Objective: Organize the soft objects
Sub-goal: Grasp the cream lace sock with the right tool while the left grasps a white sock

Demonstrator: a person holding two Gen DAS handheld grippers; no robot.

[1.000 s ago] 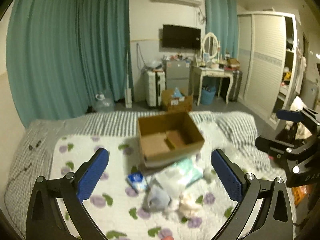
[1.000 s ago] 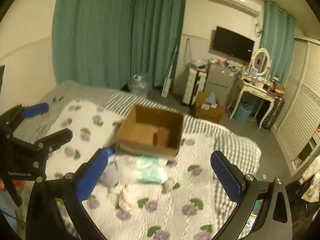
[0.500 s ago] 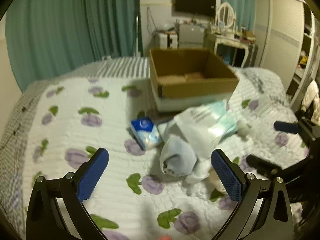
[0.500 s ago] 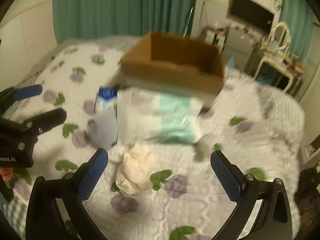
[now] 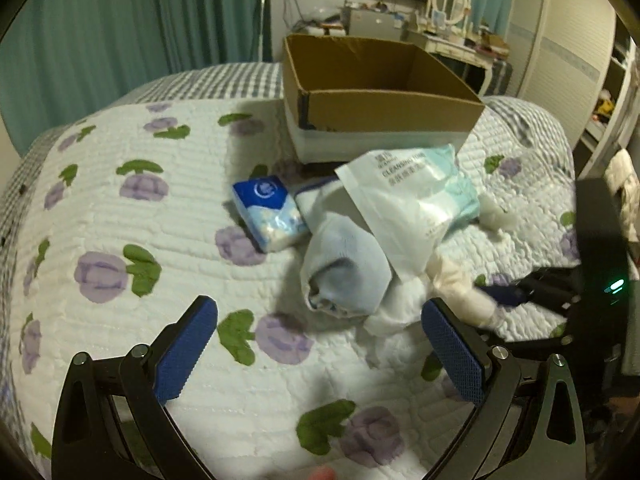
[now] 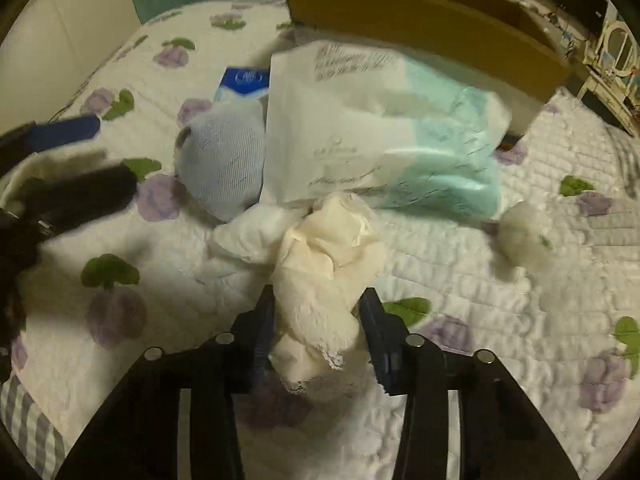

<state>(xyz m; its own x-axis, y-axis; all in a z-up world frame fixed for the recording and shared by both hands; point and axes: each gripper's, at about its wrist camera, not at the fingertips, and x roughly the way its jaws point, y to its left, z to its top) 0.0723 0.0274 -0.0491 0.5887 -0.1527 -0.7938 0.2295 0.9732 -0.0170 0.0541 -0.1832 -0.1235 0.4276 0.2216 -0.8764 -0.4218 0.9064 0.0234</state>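
Now, in the left wrist view, the left gripper has dropped low over the flowered quilt since a second ago, when it looked across the room at the whole bed. Its jaws stand wide apart with nothing between them, and the pile of soft things lies just ahead: a pale blue sock closest, a blue tissue packet to its left, and a white-and-green wipes pack leaning over the sock. Behind them sits the open cardboard box. At the right edge the right gripper reaches into a cream cloth.

From the right wrist view the change is plainer. Half a second ago the jaws were spread with the cream cloth lying loose on the quilt; now they have drawn in on either side of it and press its lower bunch, so the right gripper appears to have a hold. The cloth still rests on the quilt, touching a white rag and the edge of the wipes pack. A small white puff lies apart to the right.

That suggests the first pick is made, and lifting the cloth to the cardboard box likely comes next.
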